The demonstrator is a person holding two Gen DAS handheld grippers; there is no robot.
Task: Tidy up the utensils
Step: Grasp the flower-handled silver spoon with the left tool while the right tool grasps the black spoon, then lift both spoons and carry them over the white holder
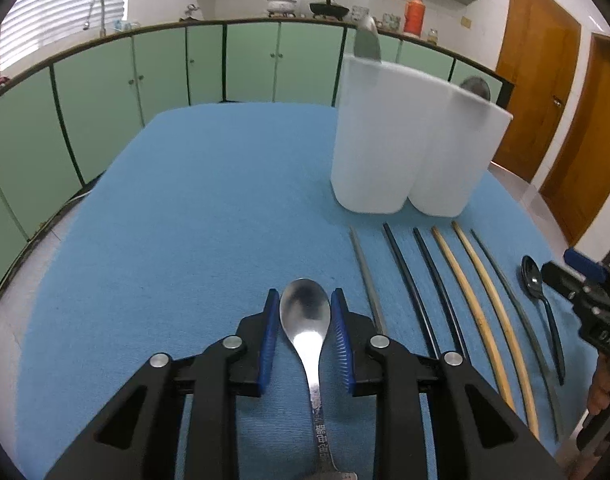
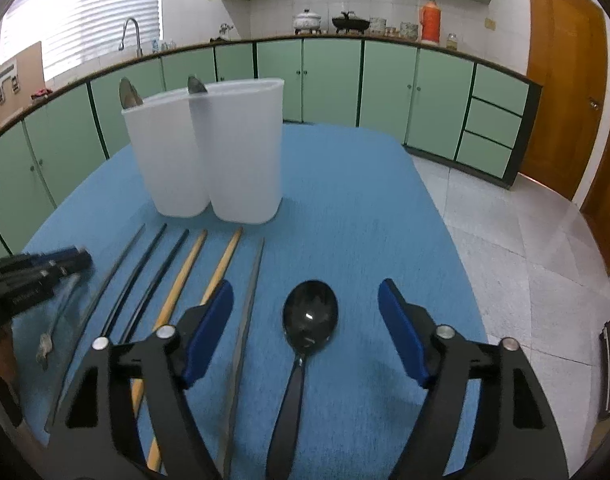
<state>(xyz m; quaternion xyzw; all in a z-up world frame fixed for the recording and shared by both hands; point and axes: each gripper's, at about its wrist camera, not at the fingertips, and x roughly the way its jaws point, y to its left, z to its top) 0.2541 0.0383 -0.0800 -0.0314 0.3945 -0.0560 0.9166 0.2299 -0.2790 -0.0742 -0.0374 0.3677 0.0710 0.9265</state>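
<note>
**Both spoons lined up for the pick**

While the left gripper sits with its pads narrowly apart around the steel spoon, not clamped, it should close lower on the neck. The right gripper gapes wide over the black spoon. Both spoons lie on the blue cloth, nearer the camera than the white holder, flanking the chopsticks.

metal spoon handle: its end runs off the bottom edge.
black spoon handle: cut off at the bottom edge.
spoons in white holder: only bowls show above the rim.
left gripper: blurred; cut by the frame's edge.
</note>
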